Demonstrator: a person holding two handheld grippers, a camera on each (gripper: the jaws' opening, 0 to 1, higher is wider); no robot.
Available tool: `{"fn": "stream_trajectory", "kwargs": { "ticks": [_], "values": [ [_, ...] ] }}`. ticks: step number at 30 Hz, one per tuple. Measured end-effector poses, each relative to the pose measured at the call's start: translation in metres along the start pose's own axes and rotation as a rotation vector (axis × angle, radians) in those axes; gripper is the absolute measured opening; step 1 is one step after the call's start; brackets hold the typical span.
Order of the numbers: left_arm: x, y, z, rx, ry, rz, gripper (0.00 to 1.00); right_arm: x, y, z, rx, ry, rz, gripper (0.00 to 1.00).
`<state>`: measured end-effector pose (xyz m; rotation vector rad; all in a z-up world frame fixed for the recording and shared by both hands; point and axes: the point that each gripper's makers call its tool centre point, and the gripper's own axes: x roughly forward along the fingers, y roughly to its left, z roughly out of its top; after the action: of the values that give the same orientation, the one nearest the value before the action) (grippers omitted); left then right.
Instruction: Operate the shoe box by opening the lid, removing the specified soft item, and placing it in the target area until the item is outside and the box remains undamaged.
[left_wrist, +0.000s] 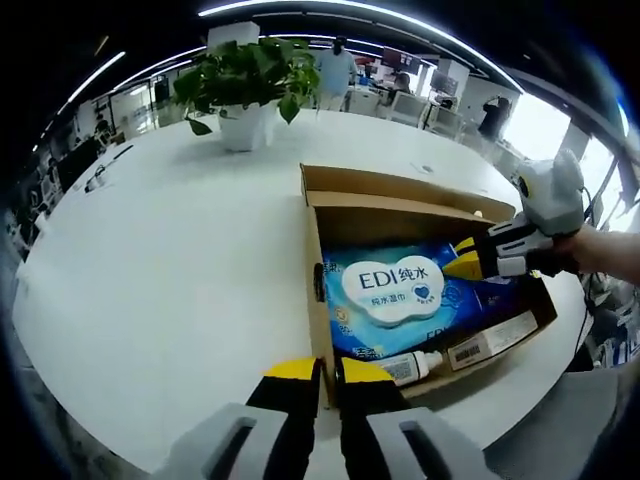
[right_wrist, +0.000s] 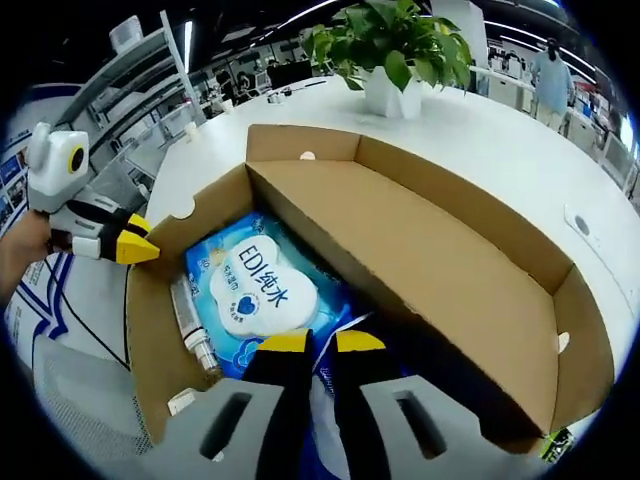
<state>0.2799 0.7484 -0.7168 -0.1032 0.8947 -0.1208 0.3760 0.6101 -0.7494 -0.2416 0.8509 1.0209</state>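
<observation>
With the lid already folded back, the cardboard shoe box (right_wrist: 420, 250) shows a glossy blue wet-wipes pack (right_wrist: 262, 290) lying flat inside, just ahead of the right gripper (right_wrist: 310, 343), whose jaws pinch its crinkly near edge. The left gripper (left_wrist: 318, 372) clamps the box's side wall, beside a small bottle (left_wrist: 412, 367).
</observation>
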Motion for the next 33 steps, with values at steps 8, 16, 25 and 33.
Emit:
{"fn": "stream_trajectory", "kwargs": {
  "ticks": [8,16,25,33],
  "values": [
    [0.000,0.000,0.000,-0.006,-0.006,0.003,0.06,-0.011,0.006,0.006,0.025,-0.026,-0.034,0.00],
    [-0.001,-0.001,0.001,0.015,-0.001,0.009,0.07,-0.023,0.006,0.009,0.020,-0.045,-0.055,0.00],
    [-0.002,-0.001,0.002,0.060,0.013,0.019,0.07,-0.039,0.000,0.008,0.025,-0.059,-0.084,0.00],
    [-0.008,-0.006,0.015,0.107,-0.010,0.017,0.11,-0.049,-0.007,0.000,0.037,-0.072,-0.106,0.00]
  ]
}}
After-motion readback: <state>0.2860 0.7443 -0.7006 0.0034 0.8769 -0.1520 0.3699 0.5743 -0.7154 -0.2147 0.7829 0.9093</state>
